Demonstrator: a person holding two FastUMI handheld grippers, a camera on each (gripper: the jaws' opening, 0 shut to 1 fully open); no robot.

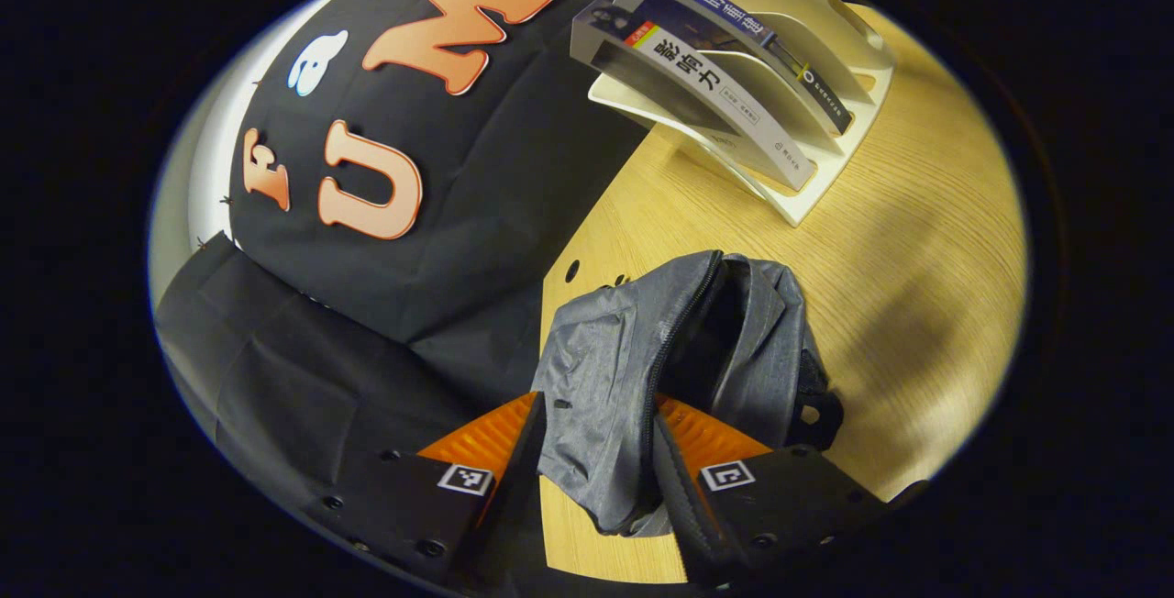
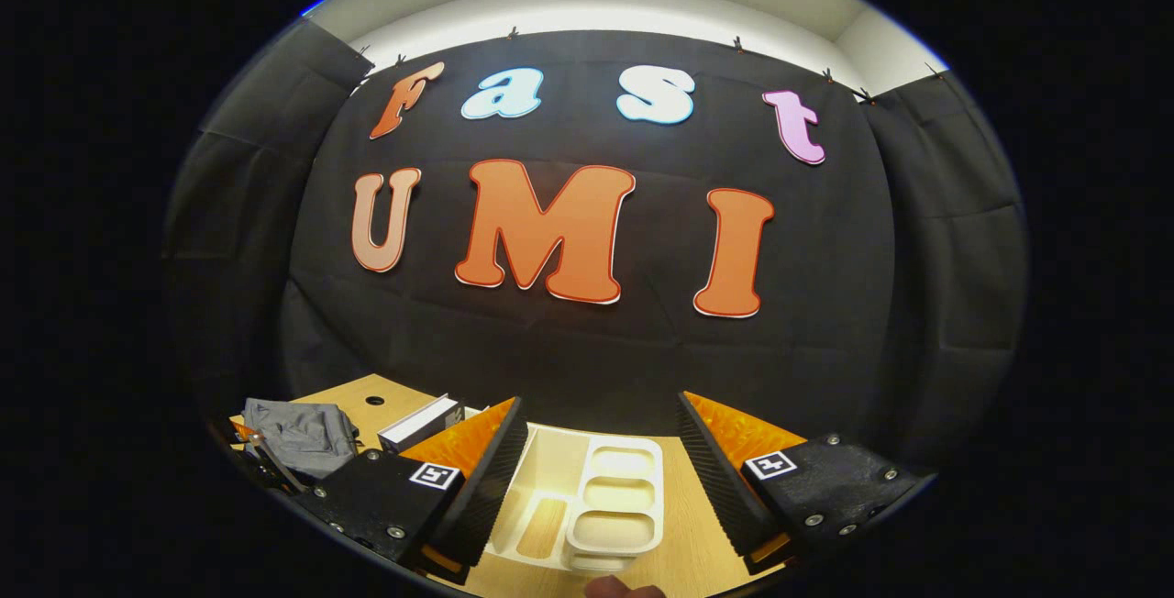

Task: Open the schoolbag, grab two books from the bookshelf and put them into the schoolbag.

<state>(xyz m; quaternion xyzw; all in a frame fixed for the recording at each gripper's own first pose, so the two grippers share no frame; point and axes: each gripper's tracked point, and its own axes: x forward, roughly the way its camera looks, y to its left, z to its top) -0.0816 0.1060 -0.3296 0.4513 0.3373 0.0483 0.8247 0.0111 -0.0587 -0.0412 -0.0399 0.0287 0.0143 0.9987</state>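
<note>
In the left gripper view the grey schoolbag (image 1: 633, 350) lies on the wooden table (image 1: 917, 240), its zipper parted and a dark opening showing. My left gripper (image 1: 596, 415) is shut on the bag's near flap, with fabric bunched between both fingers. Beyond the bag stands the white bookshelf (image 1: 825, 176) holding two books, a white-spined one (image 1: 725, 98) and a dark blue one (image 1: 734, 25). In the right gripper view my right gripper (image 2: 598, 401) stands wide open above the white bookshelf (image 2: 596, 497), nothing between its fingers. The schoolbag (image 2: 298, 437) and a book (image 2: 422, 422) show far left.
The booth's black cloth wall (image 1: 440, 240) runs along the table's far edge, right behind the bag. A small hole (image 1: 571, 270) sits in the tabletop near the bag. Bare wood lies to the right of the bag. A fingertip (image 2: 624, 591) shows at the bottom edge.
</note>
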